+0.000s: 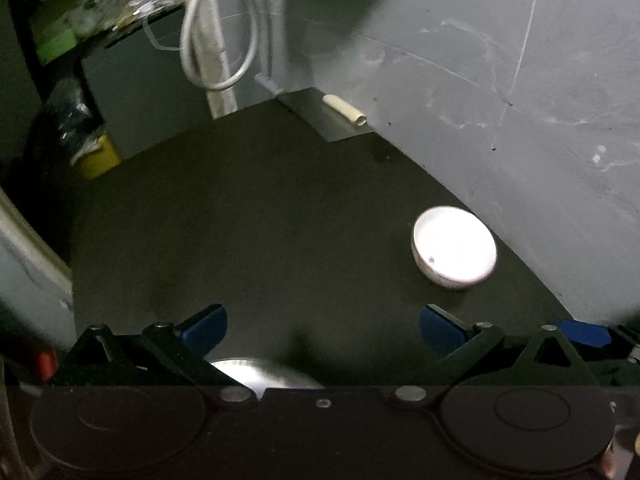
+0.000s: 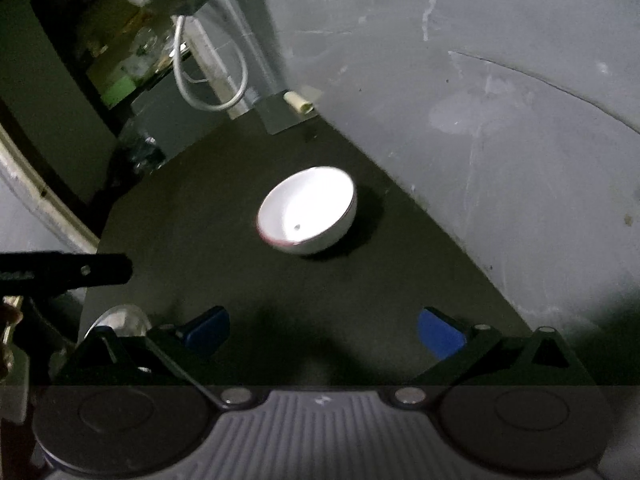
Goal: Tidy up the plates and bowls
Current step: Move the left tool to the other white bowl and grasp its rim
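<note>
A white bowl (image 1: pixel 454 252) with a thin reddish rim stands upright on the dark table (image 1: pixel 260 220), close to the grey wall. In the right wrist view the same bowl (image 2: pixel 308 210) sits ahead of my right gripper (image 2: pixel 322 330), whose blue pads stand wide open with nothing between them. My left gripper (image 1: pixel 322 328) is also open and holds nothing; the bowl lies ahead and to its right. A shiny steel dish (image 1: pixel 264 372) shows just below the left gripper's pads, partly hidden by the gripper body. That steel dish (image 2: pixel 120 320) appears at the lower left in the right wrist view.
A grey wall (image 1: pixel 520 100) borders the table on the right. A cream tube (image 1: pixel 346 109) lies on a grey block at the far corner. A white cable loop (image 1: pixel 218 40) hangs beyond the table. A yellow bin (image 1: pixel 98 158) and clutter sit off the left edge.
</note>
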